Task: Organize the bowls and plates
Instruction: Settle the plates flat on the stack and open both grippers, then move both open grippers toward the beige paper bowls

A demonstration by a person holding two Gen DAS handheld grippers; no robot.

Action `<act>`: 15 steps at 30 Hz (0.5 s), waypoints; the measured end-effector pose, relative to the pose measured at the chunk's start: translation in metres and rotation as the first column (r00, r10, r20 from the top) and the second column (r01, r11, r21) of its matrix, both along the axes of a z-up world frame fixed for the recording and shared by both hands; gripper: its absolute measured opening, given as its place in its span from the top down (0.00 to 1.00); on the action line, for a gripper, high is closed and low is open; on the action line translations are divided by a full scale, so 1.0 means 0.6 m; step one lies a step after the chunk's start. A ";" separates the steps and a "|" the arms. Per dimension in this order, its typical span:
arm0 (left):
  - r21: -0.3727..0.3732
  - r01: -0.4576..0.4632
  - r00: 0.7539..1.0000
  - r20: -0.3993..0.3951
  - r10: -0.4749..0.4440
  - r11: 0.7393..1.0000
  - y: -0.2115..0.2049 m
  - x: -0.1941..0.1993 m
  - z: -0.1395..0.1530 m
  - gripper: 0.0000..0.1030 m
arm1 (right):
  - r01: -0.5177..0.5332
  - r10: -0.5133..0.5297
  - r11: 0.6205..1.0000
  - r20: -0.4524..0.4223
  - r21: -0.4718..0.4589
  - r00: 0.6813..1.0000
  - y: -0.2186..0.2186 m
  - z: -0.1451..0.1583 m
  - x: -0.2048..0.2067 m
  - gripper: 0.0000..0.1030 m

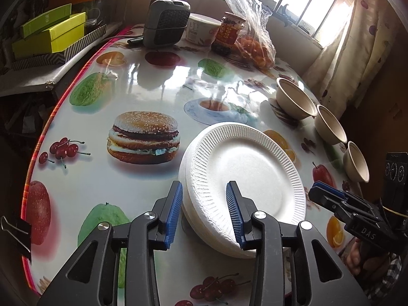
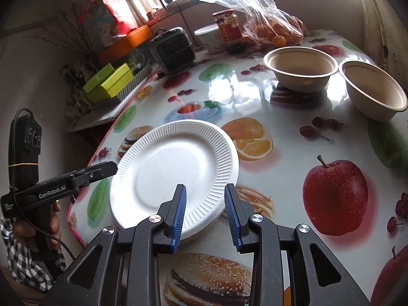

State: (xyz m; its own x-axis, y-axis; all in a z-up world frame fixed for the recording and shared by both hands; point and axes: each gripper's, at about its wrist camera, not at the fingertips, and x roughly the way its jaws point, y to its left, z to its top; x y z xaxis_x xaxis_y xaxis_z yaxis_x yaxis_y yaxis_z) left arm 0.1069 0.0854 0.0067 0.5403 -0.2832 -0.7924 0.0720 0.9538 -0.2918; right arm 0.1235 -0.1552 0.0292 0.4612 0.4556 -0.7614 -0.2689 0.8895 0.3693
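A stack of white foam plates (image 1: 244, 168) lies on the fruit-print table (image 1: 153, 89); it also shows in the right wrist view (image 2: 173, 168). My left gripper (image 1: 204, 211) is open, its jaws standing either side of the stack's near left rim. My right gripper (image 2: 205, 215) is open, its jaws standing either side of the stack's near right rim; it shows in the left wrist view (image 1: 329, 199). Three beige paper bowls (image 1: 295, 99) (image 1: 330, 126) (image 1: 357, 162) stand in a row along the right edge; two show in the right wrist view (image 2: 301, 68) (image 2: 374, 89).
At the table's far side stand a grey heater (image 1: 165, 23), a white tub (image 1: 201, 29), a red-labelled jar (image 1: 228, 33) and a plastic bag of oranges (image 1: 257, 48). Green boxes (image 1: 51, 33) sit on a shelf to the left. A curtain (image 1: 344, 63) hangs right.
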 end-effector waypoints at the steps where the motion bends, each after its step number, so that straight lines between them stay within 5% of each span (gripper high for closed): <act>1: 0.002 0.002 1.000 0.003 -0.003 1.000 -0.002 0.002 0.003 0.64 | 0.004 -0.004 1.000 0.002 0.000 1.000 -0.002 0.001 0.001 0.70; 15: 0.013 0.044 0.999 0.029 -0.044 0.999 -0.033 0.024 0.032 0.64 | 0.055 -0.055 0.998 0.025 0.027 0.998 -0.030 0.013 0.002 0.69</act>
State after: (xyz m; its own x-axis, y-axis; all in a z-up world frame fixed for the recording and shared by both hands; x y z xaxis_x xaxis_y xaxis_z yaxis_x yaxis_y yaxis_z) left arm 0.1212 0.0656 0.0257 0.5507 -0.2976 -0.7798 0.1225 0.9530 -0.2772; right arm 0.1247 -0.1734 0.0367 0.5054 0.4487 -0.7370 -0.2295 0.8933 0.3865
